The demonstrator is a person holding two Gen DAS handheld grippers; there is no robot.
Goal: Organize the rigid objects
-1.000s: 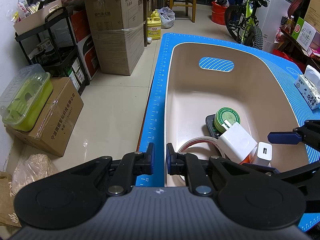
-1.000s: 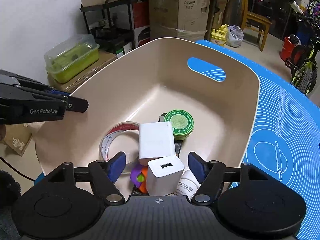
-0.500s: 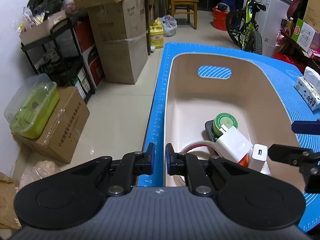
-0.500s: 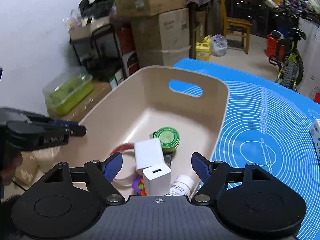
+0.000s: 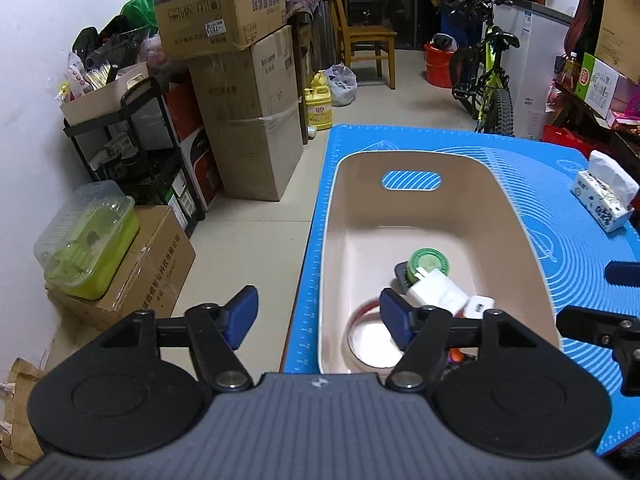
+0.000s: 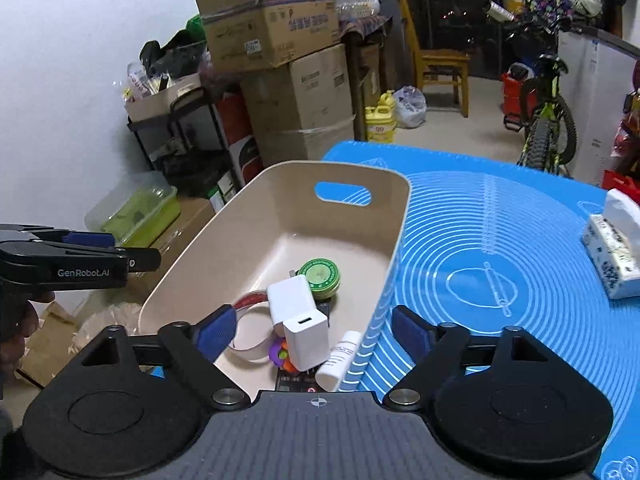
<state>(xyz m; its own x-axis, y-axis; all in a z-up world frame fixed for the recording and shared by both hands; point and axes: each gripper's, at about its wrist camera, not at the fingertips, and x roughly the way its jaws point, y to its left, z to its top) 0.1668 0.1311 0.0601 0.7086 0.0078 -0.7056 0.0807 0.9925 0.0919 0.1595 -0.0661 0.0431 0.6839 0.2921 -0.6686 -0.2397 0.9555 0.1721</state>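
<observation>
Small items inside beige bin

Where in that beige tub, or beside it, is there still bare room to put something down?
The far half of the beige tub, between its handle slot and the green tin, is bare. So is the blue mat between the tub and the tissue pack. The near end is crowded: white chargers, tape roll, small bottle.

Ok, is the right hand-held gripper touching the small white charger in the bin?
Apart. The right wrist view shows the right hand-held gripper open, its blue pads well clear on either side of the charger, which rests in the bin.
</observation>
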